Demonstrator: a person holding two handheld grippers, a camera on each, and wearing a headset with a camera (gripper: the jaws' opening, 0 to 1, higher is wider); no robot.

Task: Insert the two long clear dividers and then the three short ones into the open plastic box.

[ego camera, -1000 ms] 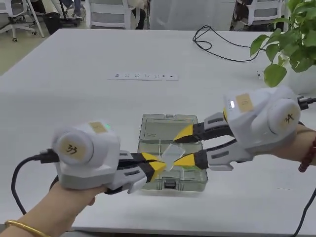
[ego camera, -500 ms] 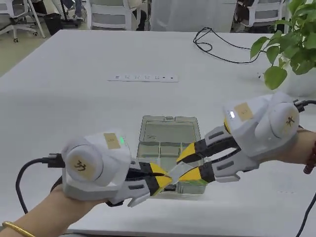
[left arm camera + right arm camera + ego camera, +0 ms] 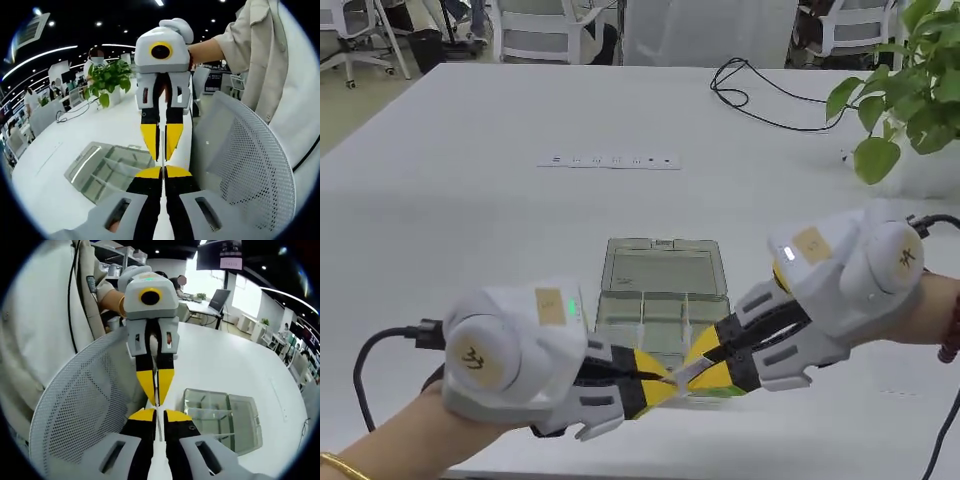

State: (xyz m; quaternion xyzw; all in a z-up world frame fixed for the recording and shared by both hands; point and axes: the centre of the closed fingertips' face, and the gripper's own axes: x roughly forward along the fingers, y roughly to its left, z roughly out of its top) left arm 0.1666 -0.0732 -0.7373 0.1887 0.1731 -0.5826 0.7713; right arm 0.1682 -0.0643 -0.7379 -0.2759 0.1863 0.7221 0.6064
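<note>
The clear plastic box (image 3: 665,300) lies open near the table's front edge, lid flat at the back and dividers standing in its base. In front of it my left gripper (image 3: 663,385) and right gripper (image 3: 706,364) meet tip to tip. A small clear divider (image 3: 684,375) is pinched between them. It appears edge-on as a thin line (image 3: 162,150) in the left gripper view, between my own jaws (image 3: 162,172) and the right gripper's fingers (image 3: 149,137). In the right gripper view the divider (image 3: 158,407) runs from my jaws (image 3: 159,415) to the left gripper's fingers (image 3: 149,382). The box (image 3: 220,415) lies beside them.
A white power strip (image 3: 610,157) lies mid-table and a black cable (image 3: 760,95) loops at the back right. A potted plant (image 3: 900,90) stands at the right edge. A mesh chair (image 3: 240,150) is close below the grippers, off the table's front edge.
Both grippers have dropped toward the table's front edge, off the box. The right gripper's jaws, open a second ago, have come together on the divider that the left gripper holds.
</note>
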